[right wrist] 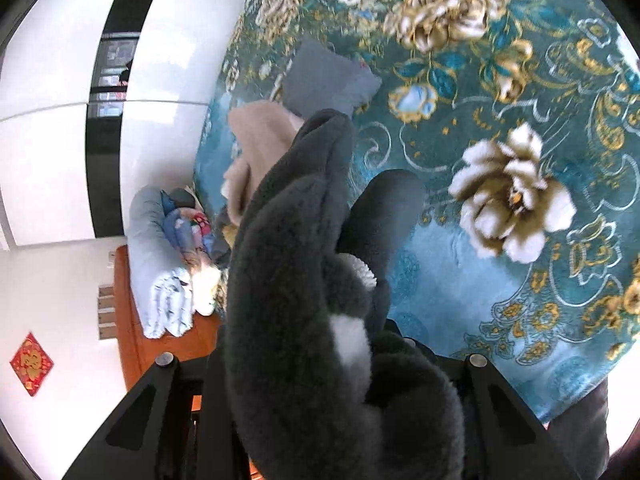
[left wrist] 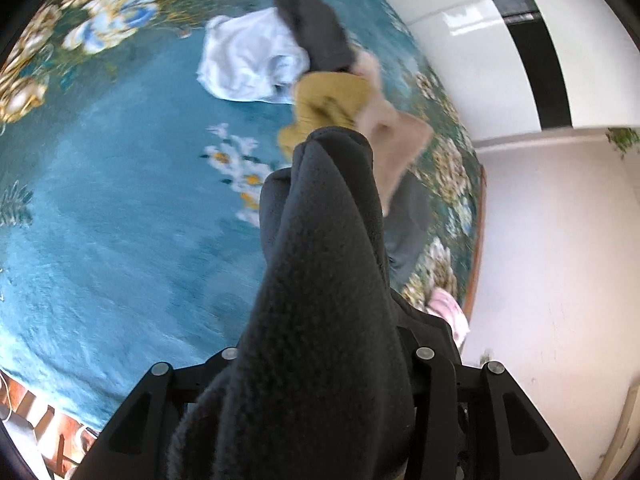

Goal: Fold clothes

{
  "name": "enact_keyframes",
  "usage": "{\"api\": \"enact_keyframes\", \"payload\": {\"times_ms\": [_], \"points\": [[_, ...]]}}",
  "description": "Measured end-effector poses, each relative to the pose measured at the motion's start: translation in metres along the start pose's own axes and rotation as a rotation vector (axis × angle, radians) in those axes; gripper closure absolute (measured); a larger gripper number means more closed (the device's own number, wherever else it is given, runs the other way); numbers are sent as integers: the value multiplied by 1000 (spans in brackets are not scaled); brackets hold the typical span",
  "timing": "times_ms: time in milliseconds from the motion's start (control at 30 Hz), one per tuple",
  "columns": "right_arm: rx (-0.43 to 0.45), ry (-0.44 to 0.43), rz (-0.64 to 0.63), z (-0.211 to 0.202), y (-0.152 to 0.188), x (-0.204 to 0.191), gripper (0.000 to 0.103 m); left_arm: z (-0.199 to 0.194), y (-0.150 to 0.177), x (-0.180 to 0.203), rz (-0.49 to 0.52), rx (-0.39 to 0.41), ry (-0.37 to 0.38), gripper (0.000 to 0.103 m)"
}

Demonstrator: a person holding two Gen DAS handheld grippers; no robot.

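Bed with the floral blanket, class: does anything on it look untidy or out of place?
Yes. Unfolded clothes lie jumbled in a heap: a white garment, a dark grey one, a mustard one and a beige one, overlapping and crumpled rather than stacked.

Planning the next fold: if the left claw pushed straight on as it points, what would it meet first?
Apart from the dark fleece garment it grips, probably the mustard garment on the bedspread; depth is unclear.

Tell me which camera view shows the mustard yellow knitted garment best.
The left wrist view shows it best: the mustard yellow knitted garment lies crumpled on the teal floral blanket, beside a white cloth. The right wrist view shows at most a small yellow sliver, mostly hidden behind the dark grey fleece garment.
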State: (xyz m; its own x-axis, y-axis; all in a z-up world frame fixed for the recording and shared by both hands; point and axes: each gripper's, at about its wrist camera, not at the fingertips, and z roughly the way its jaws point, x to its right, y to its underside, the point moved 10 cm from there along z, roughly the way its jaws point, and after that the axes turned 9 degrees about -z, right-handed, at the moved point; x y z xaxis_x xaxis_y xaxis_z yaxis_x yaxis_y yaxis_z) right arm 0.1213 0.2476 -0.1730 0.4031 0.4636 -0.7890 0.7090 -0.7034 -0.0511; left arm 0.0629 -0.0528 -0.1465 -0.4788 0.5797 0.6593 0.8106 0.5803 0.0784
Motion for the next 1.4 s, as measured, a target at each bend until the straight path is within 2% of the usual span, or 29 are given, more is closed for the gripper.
{"api": "enact_keyframes", "payload": {"times_ms": [133,300,467,567,667,800,967,1167,1300,1400], "points": [[49,-43,14,-43,-38,2,67,16,20,68,86,-15,9,56],[111,-88,20,-96,-113,28,67,77,63,166,182,-15,29,56],[96,-93,-22,-150,-225,76,67,163,122,249,166,3,69,57],[84,-74,-37,-187,-298,105,67,219,164,294,143,-38,42,57],[78,-43,-90,-221,-368,126,67,267,199,342,168,-59,23,57],[43,-3,-107,-239,-437,154,67,319,223,387,189,-76,3,57],[46,-18,-117,-238,-508,177,67,374,224,429,195,-73,-8,57],[45,-66,-143,-225,-572,196,67,420,209,453,214,-27,50,57],[26,-61,-194,-207,-593,213,67,464,210,417,169,-54,13,56],[2,-52,-204,-190,-595,248,67,498,211,385,129,-78,-21,56]]}}
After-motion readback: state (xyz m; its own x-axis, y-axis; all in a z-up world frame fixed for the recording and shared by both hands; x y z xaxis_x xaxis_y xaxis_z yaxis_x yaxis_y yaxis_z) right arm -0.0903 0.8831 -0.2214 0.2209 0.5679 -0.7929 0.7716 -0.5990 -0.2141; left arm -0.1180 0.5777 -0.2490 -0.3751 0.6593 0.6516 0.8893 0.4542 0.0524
